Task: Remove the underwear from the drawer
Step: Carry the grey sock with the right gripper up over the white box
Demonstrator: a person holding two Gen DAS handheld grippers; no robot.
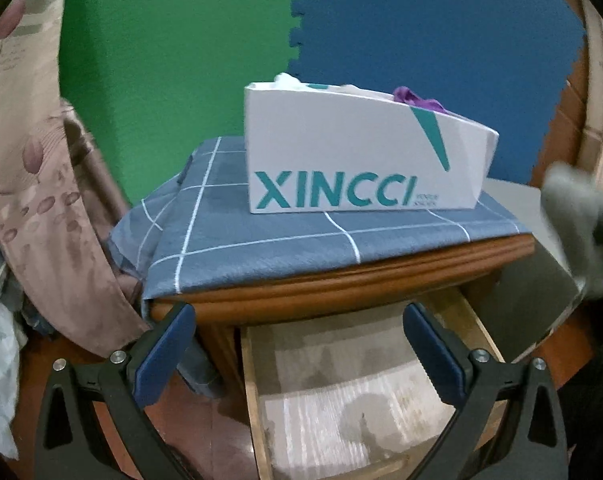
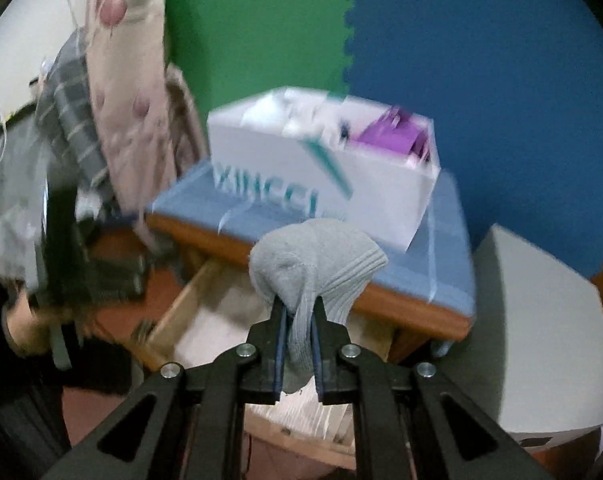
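Pinching blurred grey underwear [image 2: 317, 268], right tongs [image 2: 300, 312]; left tongs [image 1: 299, 320] spread over half-hidden drawer [image 1: 341, 380].

A home bedroom is showing here: a wooden nightstand [image 1: 341, 284] with its drawer [image 1: 341, 380] standing open, a checked blue cloth [image 1: 261, 236] lying over its top, a floral curtain [image 1: 33, 160] hanging at its left edge, and green and blue foam mats [image 1: 421, 40] lining the wall behind.
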